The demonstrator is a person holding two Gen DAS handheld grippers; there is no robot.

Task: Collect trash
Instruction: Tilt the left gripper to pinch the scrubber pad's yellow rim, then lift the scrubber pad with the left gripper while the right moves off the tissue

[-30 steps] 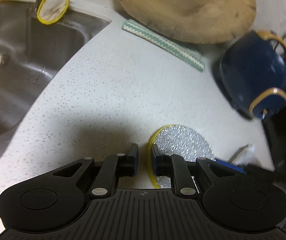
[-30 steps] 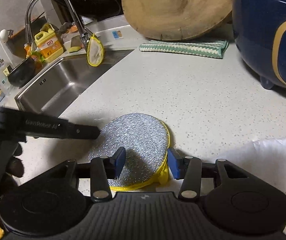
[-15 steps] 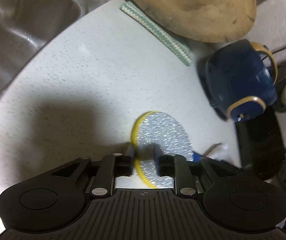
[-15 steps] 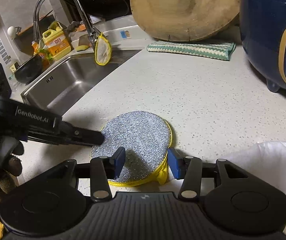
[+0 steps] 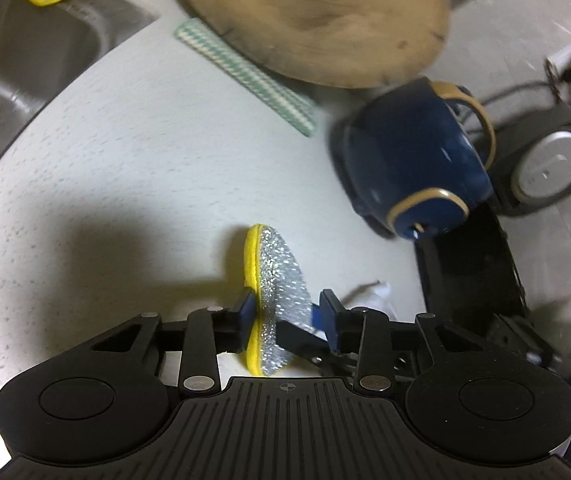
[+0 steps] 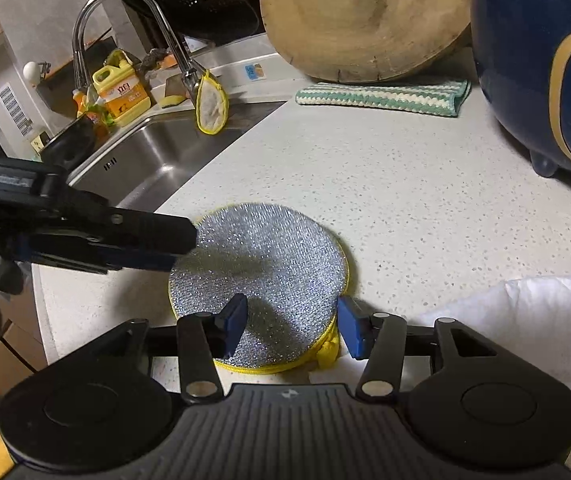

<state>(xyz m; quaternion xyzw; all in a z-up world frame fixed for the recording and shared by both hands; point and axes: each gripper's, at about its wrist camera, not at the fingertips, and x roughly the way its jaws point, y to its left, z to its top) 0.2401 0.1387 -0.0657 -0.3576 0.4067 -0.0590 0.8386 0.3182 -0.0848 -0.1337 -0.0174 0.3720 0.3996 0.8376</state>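
My left gripper (image 5: 287, 314) has its jaws spread around the silver scouring pad (image 5: 283, 280), low centre, which looks tipped on edge. My right gripper (image 6: 291, 328) is spreading its jaws over the same pad. White tissue (image 6: 525, 320) lies lower right on the counter (image 6: 405, 184); blue cooker (image 6: 537, 60) crowds upper right, sink (image 6: 157, 160) upper left.

Each black hand-held gripper (image 5: 287, 312) has blue finger pads (image 6: 234, 322), silver pivot screws and a ribbed housing.
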